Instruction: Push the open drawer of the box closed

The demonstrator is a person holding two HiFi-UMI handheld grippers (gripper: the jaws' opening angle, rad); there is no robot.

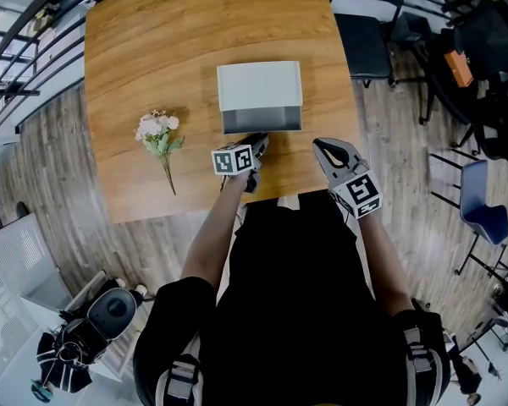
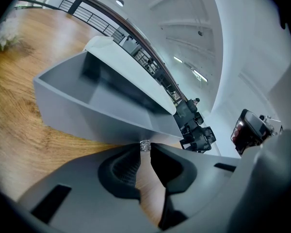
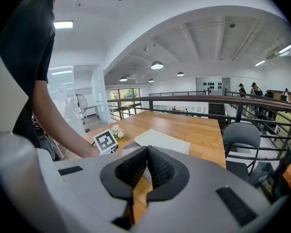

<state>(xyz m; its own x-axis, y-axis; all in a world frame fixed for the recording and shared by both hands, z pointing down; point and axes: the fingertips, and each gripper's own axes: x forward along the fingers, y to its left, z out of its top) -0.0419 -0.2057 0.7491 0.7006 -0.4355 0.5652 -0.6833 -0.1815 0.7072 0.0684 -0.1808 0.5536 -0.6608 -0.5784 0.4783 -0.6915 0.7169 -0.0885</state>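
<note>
Bright even ceiling light, soft shadows; gripper views fisheye w/ dark vignette; sharp.

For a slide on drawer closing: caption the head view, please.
Left gripper at the open drawer of a white box on a wooden table; right gripper nearby.

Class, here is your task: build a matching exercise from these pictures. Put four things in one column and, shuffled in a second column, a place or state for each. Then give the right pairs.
Things
1. drawer
2. flowers
3. left tongs
4. right tongs

Places and states
A. shut, held to the right of the box, apart from it
B. grey, pulled out of the white box
C. shut, tips close up to the drawer's front
D. lying on the table, left of the box

Pairs: 1-B, 2-D, 3-C, 4-A.
</note>
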